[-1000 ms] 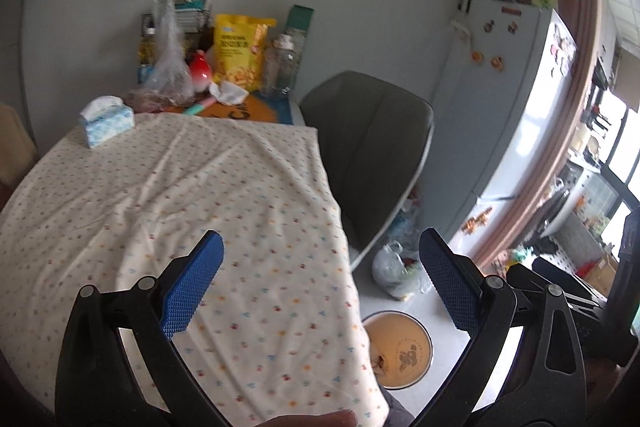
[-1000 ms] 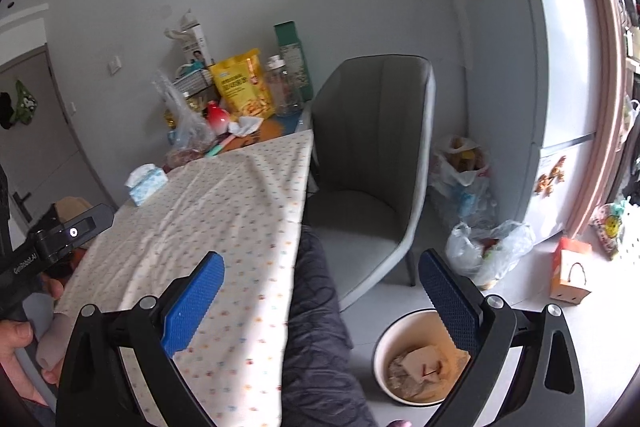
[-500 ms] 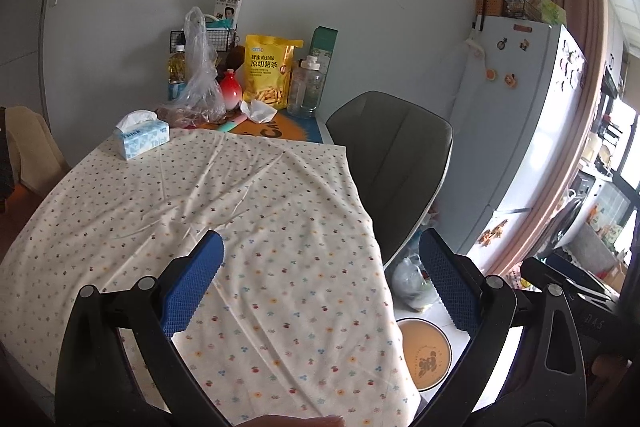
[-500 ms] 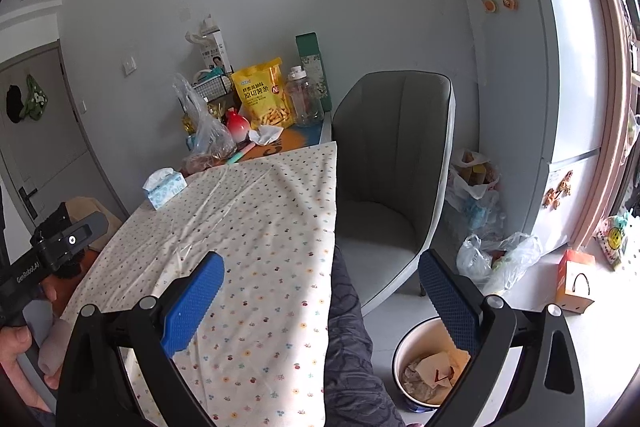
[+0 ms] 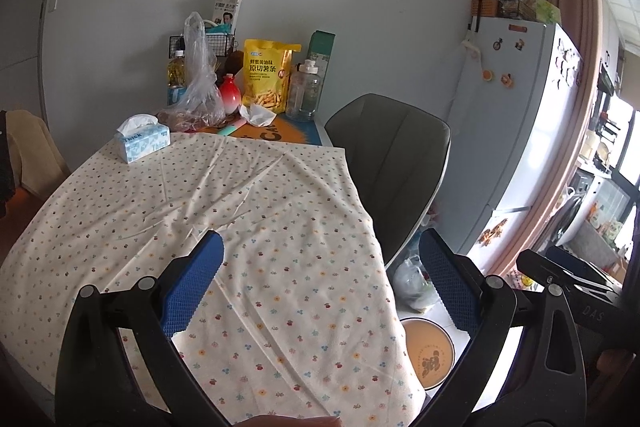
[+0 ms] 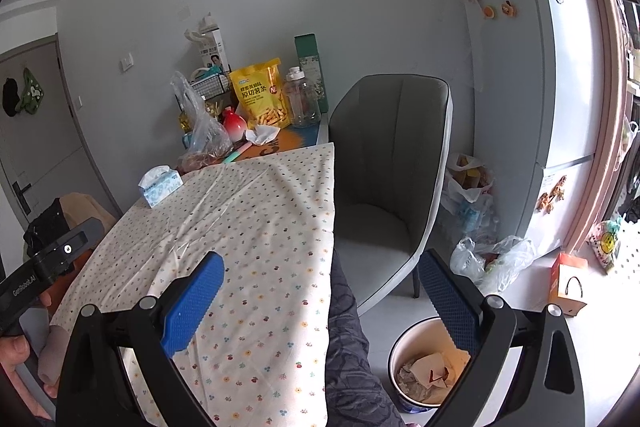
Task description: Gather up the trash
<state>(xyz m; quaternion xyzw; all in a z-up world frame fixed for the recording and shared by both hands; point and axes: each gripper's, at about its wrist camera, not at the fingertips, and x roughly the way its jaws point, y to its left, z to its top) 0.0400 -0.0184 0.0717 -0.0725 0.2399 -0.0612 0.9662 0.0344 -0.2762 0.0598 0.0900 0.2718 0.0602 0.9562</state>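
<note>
I am holding my left claw (image 5: 320,283) and right claw (image 6: 320,291) wide open and empty above the near table (image 5: 120,195). The crumpled white paper scrap (image 5: 256,115) is lying far ahead, slightly left, nearer my left claw.

The cloth-covered desk (image 5: 240,211) lies bare across the centre and lower left of the left wrist view, giving open passage up to its far end. There, at upper centre, a tissue box (image 5: 141,143), a plastic bag (image 5: 198,91), a red vase (image 5: 229,99), a yellow snack bag (image 5: 267,77), a clear bottle (image 5: 305,93) and a crumpled paper (image 5: 256,115) crowd together. A grey chair (image 6: 390,179) blocks the desk's right edge. At lower right a trash bin (image 6: 428,367) stands on the floor, open-topped, with bags (image 6: 494,261) just beyond.
</note>
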